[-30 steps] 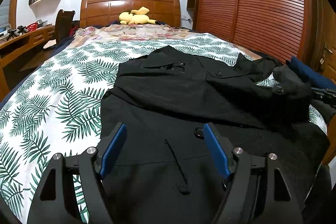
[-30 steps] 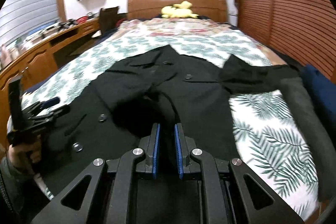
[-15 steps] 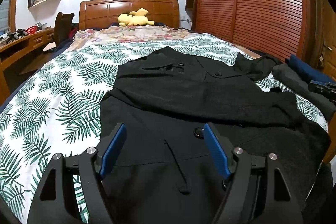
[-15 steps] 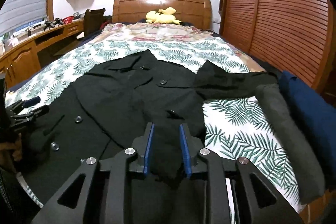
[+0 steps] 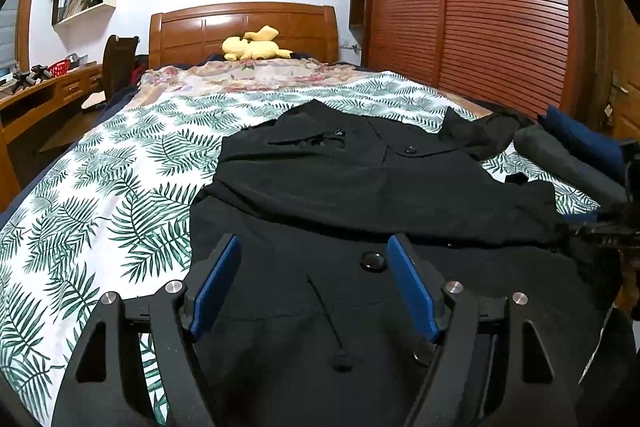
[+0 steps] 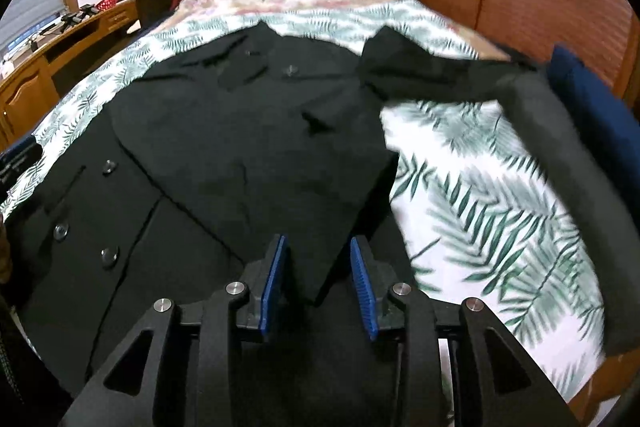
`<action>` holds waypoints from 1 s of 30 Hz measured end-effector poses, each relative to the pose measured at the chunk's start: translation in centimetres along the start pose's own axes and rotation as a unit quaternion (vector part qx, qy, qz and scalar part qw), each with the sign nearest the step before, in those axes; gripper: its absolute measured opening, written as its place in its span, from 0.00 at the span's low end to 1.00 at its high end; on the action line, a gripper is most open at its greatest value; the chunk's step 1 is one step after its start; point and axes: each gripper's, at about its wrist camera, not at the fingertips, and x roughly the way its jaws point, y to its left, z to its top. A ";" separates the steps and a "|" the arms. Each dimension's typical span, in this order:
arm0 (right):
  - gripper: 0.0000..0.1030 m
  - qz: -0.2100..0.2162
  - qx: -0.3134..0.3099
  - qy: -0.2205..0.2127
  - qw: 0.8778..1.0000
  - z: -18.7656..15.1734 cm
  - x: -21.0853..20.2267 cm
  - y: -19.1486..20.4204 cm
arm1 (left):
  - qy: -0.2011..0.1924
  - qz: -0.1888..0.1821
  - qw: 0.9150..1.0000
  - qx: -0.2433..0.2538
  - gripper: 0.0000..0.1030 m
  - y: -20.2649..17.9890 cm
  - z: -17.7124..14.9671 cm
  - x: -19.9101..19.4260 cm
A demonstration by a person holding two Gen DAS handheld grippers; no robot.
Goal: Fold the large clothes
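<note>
A black buttoned coat (image 5: 360, 187) lies spread on the palm-leaf bedsheet (image 5: 100, 195), collar toward the headboard. One sleeve (image 6: 248, 163) is folded diagonally across its front. My left gripper (image 5: 312, 241) hovers open over the coat's lower front, near a button (image 5: 373, 261), with nothing between its fingers. My right gripper (image 6: 318, 241) is low over the coat and its jaws are opening. The sleeve's cuff corner (image 6: 324, 283) lies loose between the blue pads (image 6: 276, 279), which do not press on it. The other sleeve (image 6: 432, 75) trails off to the right.
A folded grey garment (image 6: 560, 155) and a navy one (image 6: 584, 91) lie along the bed's right edge. A yellow plush toy (image 5: 252, 45) sits by the wooden headboard (image 5: 240, 27). A slatted wardrobe (image 5: 480, 7) stands on the right, a desk (image 5: 36, 99) on the left.
The right gripper has come down and spread its jaws, letting go of the sleeve cuff, which now lies flat across the coat. The left gripper has stayed where it was, open.
</note>
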 end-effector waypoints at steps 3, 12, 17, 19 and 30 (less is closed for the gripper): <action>0.32 0.030 0.000 0.012 0.999 0.2 0.5 0.1 | -0.001 0.001 1.000 -0.005 0.74 -0.1 0.2 0.0; 0.08 0.054 -0.032 -0.005 0.998 -0.4 -1.2 1.5 | -0.005 -0.025 1.000 -0.007 0.92 -1.4 0.9 0.3; 0.08 0.049 -0.036 -0.012 0.998 -1.3 -2.5 1.3 | -0.007 -0.029 1.000 0.006 0.92 -2.7 1.1 0.5; 0.12 0.039 -0.040 -0.020 0.998 -1.3 -3.0 1.1 | -0.007 -0.034 0.999 0.008 0.92 -3.1 1.2 0.5; 0.41 0.007 -0.083 -0.067 0.994 0.4 -4.3 1.7 | -0.006 -0.051 0.999 0.011 0.92 -4.3 1.2 0.6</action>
